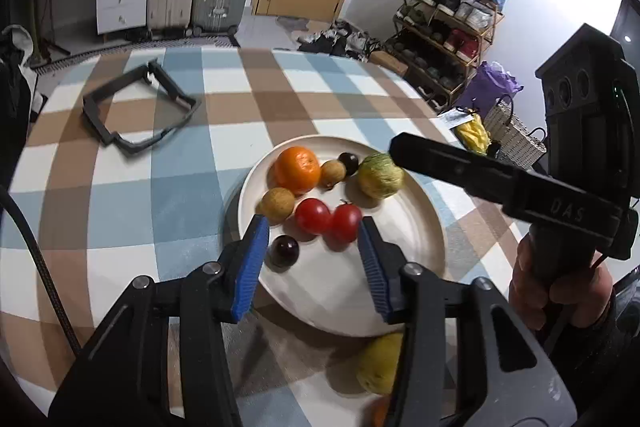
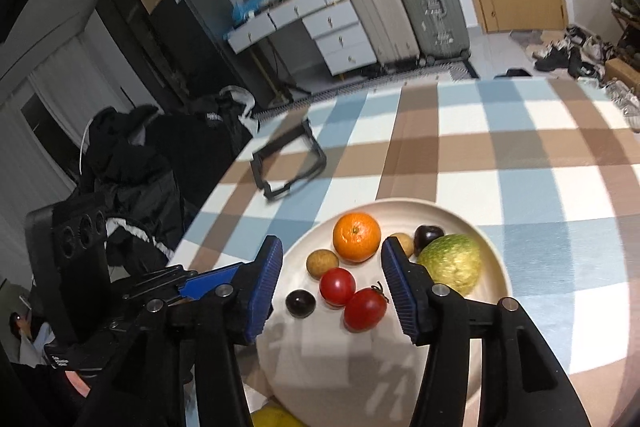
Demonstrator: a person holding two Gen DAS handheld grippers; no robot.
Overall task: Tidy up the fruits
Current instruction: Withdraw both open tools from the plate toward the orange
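My left gripper [image 1: 312, 227] hangs above the near half of the white plate [image 1: 424, 223], its blue-padded jaws spread wide and holding nothing. My right gripper [image 2: 330, 263] hovers over the same plate [image 2: 492, 247], jaws likewise parted and empty; in the left view its black body [image 1: 496, 175] reaches in from the right.

On the plate: an orange [image 1: 297, 169] at the far side; two small tan fruits, one [image 1: 333, 172] just right of the orange and one [image 1: 276, 204] near the left rim; a dark plum [image 1: 349, 162] behind; a green-yellow fruit [image 1: 380, 175] to the right, close to the tip of my right gripper; two red tomatoes [image 1: 329, 219] touching each other at the centre; a second dark plum [image 1: 283, 251] beside my left pad.

Off the plate, a yellow fruit [image 1: 378, 363] lies on the checked tablecloth [image 1: 120, 219] near me, partly hidden by my left gripper. A black frame [image 1: 136, 107] lies well apart, at the far left of the table.
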